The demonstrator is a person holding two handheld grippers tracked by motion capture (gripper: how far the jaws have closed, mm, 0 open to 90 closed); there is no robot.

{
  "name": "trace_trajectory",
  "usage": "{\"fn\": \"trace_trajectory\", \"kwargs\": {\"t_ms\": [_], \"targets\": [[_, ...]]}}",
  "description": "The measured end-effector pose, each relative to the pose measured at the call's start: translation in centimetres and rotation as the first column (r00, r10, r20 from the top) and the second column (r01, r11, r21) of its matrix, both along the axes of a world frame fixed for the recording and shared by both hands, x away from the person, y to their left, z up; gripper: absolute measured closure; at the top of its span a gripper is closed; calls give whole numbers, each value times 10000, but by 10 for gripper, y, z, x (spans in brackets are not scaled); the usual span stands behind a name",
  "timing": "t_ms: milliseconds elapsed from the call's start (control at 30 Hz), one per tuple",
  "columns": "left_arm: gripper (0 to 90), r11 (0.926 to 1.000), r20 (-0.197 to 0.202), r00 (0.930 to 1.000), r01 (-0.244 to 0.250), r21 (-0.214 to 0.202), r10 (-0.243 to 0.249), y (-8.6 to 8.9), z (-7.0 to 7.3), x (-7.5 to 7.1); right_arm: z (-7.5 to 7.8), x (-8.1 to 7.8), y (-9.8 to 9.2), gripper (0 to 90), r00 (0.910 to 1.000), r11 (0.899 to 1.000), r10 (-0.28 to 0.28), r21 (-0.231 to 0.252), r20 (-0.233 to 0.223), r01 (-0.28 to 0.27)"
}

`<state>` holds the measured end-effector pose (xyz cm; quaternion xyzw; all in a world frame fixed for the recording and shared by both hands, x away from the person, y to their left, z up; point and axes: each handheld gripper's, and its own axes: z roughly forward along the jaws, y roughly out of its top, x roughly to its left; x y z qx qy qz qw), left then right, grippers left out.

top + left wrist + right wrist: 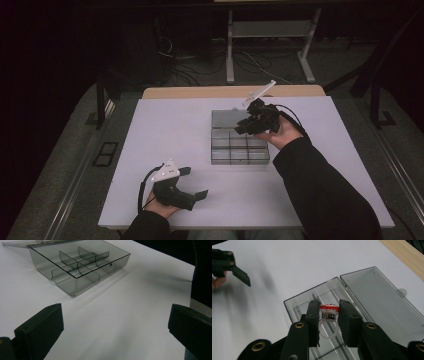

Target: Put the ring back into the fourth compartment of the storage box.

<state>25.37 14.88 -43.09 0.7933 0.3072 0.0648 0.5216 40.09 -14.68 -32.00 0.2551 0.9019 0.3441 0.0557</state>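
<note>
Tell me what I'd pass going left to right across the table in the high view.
Left gripper, held open near the front edge → clear compartment box, lid open → right gripper over the box, shut on a red-topped ring → sleeve of the right arm.

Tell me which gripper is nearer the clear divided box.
Right. The right gripper hangs directly over the clear divided box, shut on a ring; the left gripper rests open, well short of the box.
</note>
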Motion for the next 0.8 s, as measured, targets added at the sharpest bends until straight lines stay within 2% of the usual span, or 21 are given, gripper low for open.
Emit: {"fn": "trace_trajectory", "kwargs": {"t_ms": [333, 800], "targets": [[0, 10000, 41, 10000, 20, -49, -19, 0, 0, 0, -14, 15, 10, 695, 9996, 9996, -288, 60, 53, 288], [0, 10000, 93, 10000, 11, 31, -12, 1, 1, 1, -36, 31, 17, 694, 9970, 9951, -767, 613, -120, 773]]}}
